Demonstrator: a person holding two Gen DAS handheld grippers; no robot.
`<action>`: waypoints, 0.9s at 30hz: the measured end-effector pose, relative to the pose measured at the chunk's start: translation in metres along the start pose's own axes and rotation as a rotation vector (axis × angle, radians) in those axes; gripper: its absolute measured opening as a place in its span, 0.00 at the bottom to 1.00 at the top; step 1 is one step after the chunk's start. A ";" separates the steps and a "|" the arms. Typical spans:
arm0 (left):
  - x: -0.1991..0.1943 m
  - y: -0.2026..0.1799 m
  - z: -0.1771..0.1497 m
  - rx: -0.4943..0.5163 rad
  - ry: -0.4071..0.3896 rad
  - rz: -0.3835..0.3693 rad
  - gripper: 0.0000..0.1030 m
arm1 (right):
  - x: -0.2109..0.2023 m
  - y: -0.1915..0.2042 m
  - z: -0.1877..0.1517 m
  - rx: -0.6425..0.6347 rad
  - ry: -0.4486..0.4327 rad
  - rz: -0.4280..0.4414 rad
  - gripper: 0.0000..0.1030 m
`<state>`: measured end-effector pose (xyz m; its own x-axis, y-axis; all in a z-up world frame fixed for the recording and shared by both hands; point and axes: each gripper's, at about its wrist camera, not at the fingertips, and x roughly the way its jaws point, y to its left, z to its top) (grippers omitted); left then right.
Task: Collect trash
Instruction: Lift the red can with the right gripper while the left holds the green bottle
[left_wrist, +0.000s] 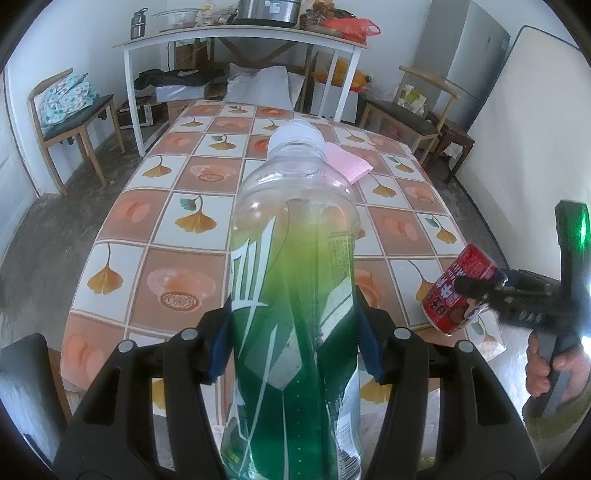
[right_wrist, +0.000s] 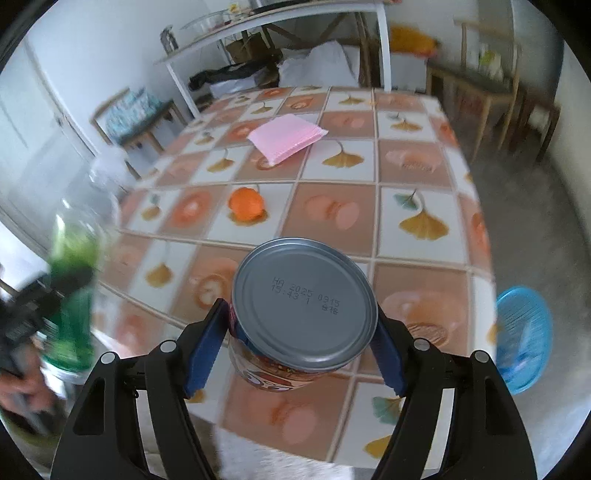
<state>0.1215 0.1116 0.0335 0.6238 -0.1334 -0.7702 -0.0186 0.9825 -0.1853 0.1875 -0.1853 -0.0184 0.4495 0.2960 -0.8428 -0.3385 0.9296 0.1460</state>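
With the right claw (right_wrist: 301, 328) clamped on the red can (right_wrist: 295, 314) and the left claw (left_wrist: 293, 347) gripping the green bottle (left_wrist: 295, 295) base-first, the blue basket (right_wrist: 524, 336) lay on the floor at right of the frame, beyond the tabletop (right_wrist: 417, 236) edge, nearer the right hand.

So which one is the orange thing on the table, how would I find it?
Look at the big table with the checked ginkgo-leaf tablecloth. Near its middle, closer to you than the flat pink folded cloth, sits a small round bright orange lump, maybe fruit or peel. It is the only rounded, solid orange thing there; the printed leaves are flat and yellower.
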 end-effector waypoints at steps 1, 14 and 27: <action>0.000 0.001 0.000 -0.005 0.000 -0.001 0.53 | 0.000 0.003 -0.001 -0.016 -0.006 -0.008 0.69; 0.001 0.004 -0.002 -0.009 0.006 -0.002 0.53 | 0.016 0.007 -0.012 0.009 0.037 0.042 0.70; 0.004 0.007 -0.002 -0.016 0.012 0.005 0.53 | 0.010 0.015 -0.017 -0.010 -0.032 0.035 0.65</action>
<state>0.1225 0.1176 0.0280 0.6142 -0.1298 -0.7784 -0.0345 0.9810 -0.1908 0.1727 -0.1723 -0.0333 0.4636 0.3350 -0.8203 -0.3622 0.9165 0.1696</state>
